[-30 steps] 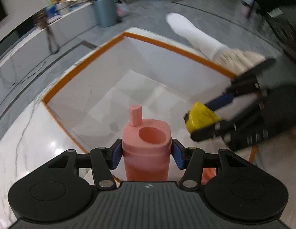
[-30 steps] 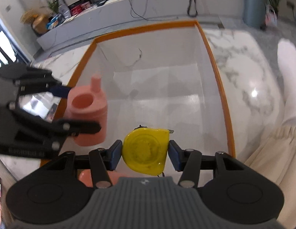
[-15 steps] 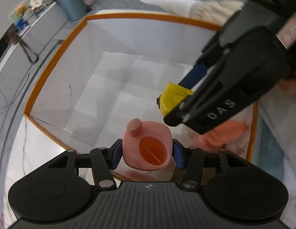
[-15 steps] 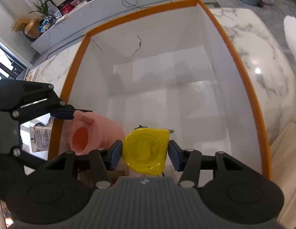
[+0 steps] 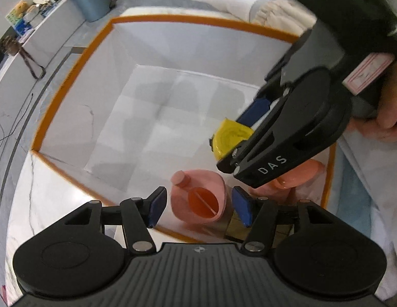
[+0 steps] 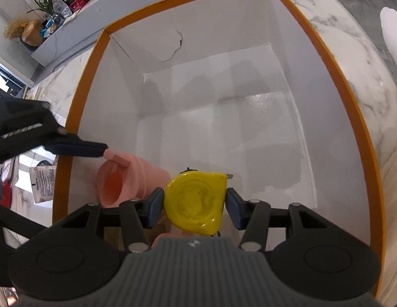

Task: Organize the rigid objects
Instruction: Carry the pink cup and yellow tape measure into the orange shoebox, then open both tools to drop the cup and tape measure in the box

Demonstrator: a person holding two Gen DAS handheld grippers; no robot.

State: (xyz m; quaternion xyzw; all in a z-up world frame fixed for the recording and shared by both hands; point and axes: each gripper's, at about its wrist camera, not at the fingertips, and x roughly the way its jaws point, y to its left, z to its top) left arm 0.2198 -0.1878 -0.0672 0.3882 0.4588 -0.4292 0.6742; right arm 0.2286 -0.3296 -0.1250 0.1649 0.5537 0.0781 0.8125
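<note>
Pink is the cup [image 5: 198, 197] you just brought to the box, and your left gripper [image 5: 198, 206] is letting go of it. Its jaws are opening, and there is a gap on both sides of the cup, so the blue pads [image 5: 155, 206] do not press on it now. The cup is tipped over, with its open mouth facing the left camera, and it sits low inside the white box with the orange rim [image 6: 323, 51], close to the near wall. I cannot tell for sure if it rests on the bottom yet.

Your right gripper [image 6: 194, 204] holds the yellow tape measure [image 6: 195, 202] tight between its two pads. The tape measure hangs above the inside of the box, just beside the pink cup. It is not down yet.

So here is how far you are, as I judge it. The cup is as good as put away. The tape measure is next: lower it a bit and let go, and keep it off the cup. The rest of the box bottom is bare, so there is lots of room.

Another pink thing [image 5: 295, 176] shows under your right gripper in the left view, near the box edge. I cannot tell what it is or if it needs to go in too.
</note>
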